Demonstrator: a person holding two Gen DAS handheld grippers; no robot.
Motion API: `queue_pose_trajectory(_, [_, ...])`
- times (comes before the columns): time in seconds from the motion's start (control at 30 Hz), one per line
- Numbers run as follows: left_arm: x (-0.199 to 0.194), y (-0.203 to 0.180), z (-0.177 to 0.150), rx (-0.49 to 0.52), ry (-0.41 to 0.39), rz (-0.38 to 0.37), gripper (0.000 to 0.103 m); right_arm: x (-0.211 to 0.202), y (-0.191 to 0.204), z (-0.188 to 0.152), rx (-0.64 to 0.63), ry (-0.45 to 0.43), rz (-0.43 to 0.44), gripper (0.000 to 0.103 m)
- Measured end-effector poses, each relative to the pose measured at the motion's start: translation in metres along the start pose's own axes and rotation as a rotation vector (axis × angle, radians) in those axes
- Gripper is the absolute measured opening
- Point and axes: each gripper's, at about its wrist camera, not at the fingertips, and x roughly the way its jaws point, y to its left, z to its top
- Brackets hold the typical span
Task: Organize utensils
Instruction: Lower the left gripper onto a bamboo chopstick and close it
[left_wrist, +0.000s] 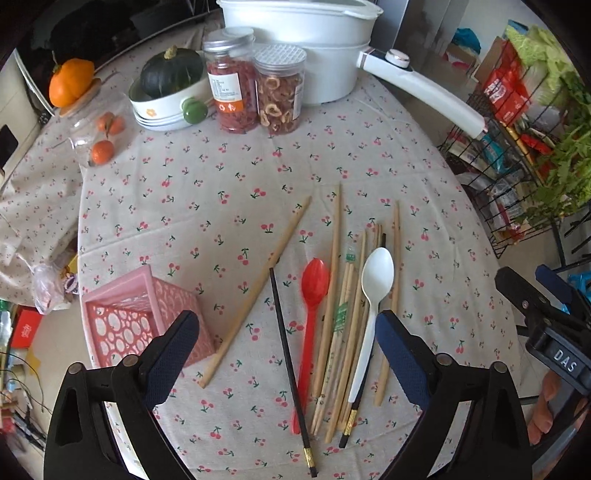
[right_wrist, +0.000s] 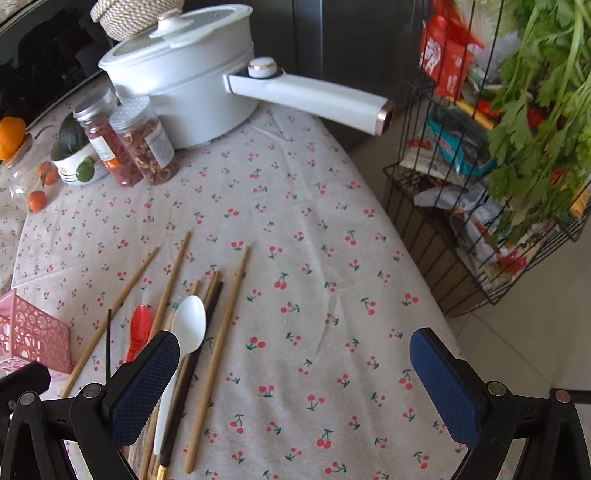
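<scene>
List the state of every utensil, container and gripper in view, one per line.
left gripper: open, empty
right gripper: open, empty
pink plastic lattice basket: tipped on its side
red plastic spoon: loose on the cloth
white plastic spoon: lying on the chopsticks
white electric pot: lidded
two clear jars: capped

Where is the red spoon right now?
In the left wrist view the red spoon lies on the tablecloth, between a black chopstick and the bundle of wooden chopsticks.
</scene>
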Motion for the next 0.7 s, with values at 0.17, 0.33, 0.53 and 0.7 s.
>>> queue_pose_trajectory(0.17, [0.05,0.009,0.03,-0.067,0.08,-0.079,0.05,0.03,-0.019,0.011,0.061,0.066,0.037,0.096])
queue_pose_trajectory(0.33, [0.085,0.009,0.049,-0.076,0.088,-0.067,0.031,0.052,-0.025,0.015,0.088,0.107,0.074,0.091])
queue_pose_trajectory(0.53, [0.113,0.007,0.06,-0.067,0.106,-0.029,0.018,0.072,-0.022,0.017,0.105,0.165,0.154,0.083])
queue_pose_trajectory(0.7, [0.116,0.005,0.065,-0.039,0.089,0.006,0.013,0.082,-0.016,0.018,0.103,0.19,0.171,0.079])
